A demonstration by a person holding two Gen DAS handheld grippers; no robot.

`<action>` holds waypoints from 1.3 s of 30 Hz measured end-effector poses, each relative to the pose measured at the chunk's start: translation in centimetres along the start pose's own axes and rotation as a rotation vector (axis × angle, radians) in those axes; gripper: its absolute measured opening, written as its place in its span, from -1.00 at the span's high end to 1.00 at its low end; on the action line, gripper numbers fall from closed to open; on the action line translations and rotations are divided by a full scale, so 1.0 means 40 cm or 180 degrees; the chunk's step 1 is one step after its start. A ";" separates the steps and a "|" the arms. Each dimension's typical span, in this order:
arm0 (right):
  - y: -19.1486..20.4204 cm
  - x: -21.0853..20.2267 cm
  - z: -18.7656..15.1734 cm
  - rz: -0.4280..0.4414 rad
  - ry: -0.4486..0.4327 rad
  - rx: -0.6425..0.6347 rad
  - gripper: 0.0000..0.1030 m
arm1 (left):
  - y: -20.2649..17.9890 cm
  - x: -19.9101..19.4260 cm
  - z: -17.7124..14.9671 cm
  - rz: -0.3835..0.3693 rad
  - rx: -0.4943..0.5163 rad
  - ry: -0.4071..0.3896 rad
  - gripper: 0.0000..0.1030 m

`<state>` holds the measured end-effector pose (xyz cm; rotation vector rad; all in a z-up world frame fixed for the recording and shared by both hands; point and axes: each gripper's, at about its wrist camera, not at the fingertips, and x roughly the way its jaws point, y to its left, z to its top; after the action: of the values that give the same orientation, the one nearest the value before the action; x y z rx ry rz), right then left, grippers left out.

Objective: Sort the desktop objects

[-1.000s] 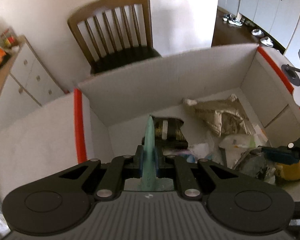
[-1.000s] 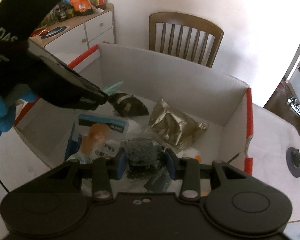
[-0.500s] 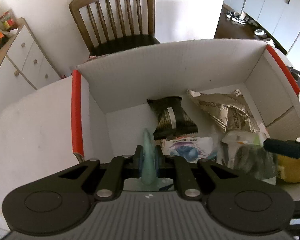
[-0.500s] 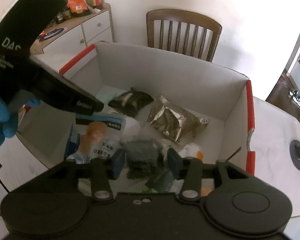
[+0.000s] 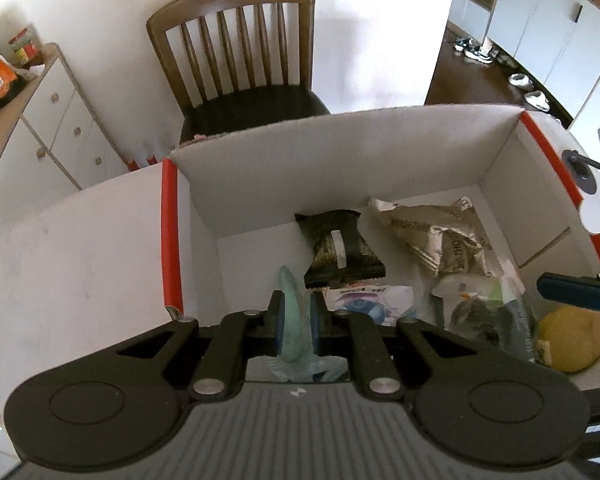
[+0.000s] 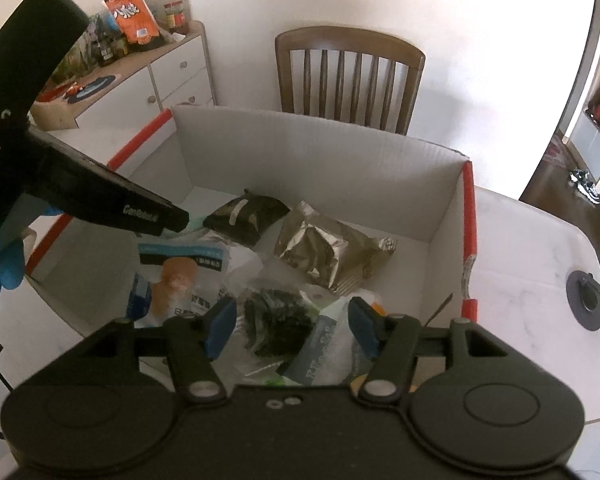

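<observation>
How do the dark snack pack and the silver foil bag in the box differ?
The dark snack pack is black-green with a white label strip; the silver foil bag is shiny metallic. The dark snack pack looks plump and smooth, the silver foil bag crumpled and larger. The pack lies nearer the box's left side, the bag further right. Both rest on the box floor, ungripped.

Home dining area: wooden chair [image 5: 240, 60], white drawer cabinet [image 6: 172, 76], shoes [image 5: 474, 49] by hallway cupboards [image 5: 548, 20].
</observation>
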<state>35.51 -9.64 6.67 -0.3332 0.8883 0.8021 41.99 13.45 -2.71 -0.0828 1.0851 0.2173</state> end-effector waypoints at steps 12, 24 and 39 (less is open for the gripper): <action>-0.011 -0.063 0.003 0.0055 -0.0078 0.0073 -0.28 | -0.011 -0.091 -0.019 -0.0123 0.0016 -0.0158 0.77; -0.002 -0.143 -0.010 0.0110 -0.0212 0.0058 -0.34 | -0.032 -0.179 -0.077 -0.0187 -0.0027 -0.0298 0.77; 0.001 -0.219 -0.047 0.0077 -0.0360 0.0082 -0.35 | -0.052 -0.276 -0.170 -0.0283 -0.0030 -0.0454 0.04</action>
<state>31.18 -14.90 12.51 -0.2524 0.7972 0.8232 31.59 8.76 3.80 -0.1220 0.9363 0.1461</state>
